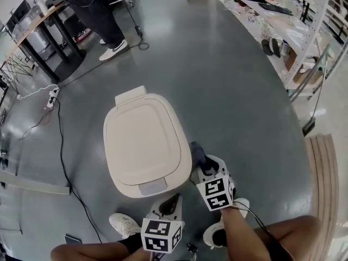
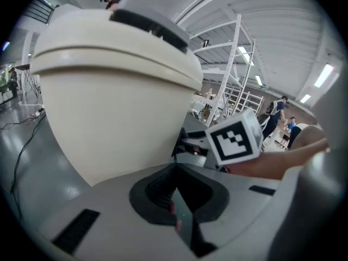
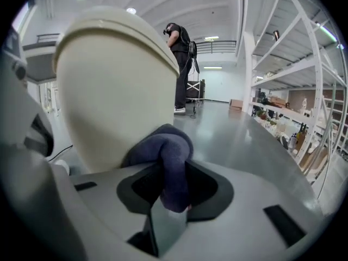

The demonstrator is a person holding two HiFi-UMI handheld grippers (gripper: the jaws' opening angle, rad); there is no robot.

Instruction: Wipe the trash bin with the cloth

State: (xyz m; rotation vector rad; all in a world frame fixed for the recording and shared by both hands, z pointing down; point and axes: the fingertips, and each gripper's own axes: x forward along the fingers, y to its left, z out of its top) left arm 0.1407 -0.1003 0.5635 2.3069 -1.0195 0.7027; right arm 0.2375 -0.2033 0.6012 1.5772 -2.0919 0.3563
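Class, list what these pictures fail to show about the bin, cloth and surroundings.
- Cream plastic trash bin: inside hidden by its closed lid, every view.
- Dark blue cloth: full extent unclear, bunched in right gripper, right gripper view.
- Standing person: upper body cut off by head view's top edge.

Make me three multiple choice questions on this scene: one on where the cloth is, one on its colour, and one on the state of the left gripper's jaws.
1. Where is the cloth?
A. In the right gripper, at the trash bin's side
B. Lying on the floor
C. On top of the bin

2. What colour is the cloth?
A. Yellow
B. Dark blue
C. White

3. How do the left gripper's jaws stand?
A. Wide apart
B. Shut on the cloth
C. Together, with nothing between them

Answers:
1. A, the right gripper view shows its jaws clamped on the cloth by the bin's wall.
2. B, it looks dark blue in both the head view and the right gripper view.
3. C, the left gripper view shows the jaws closed and empty.
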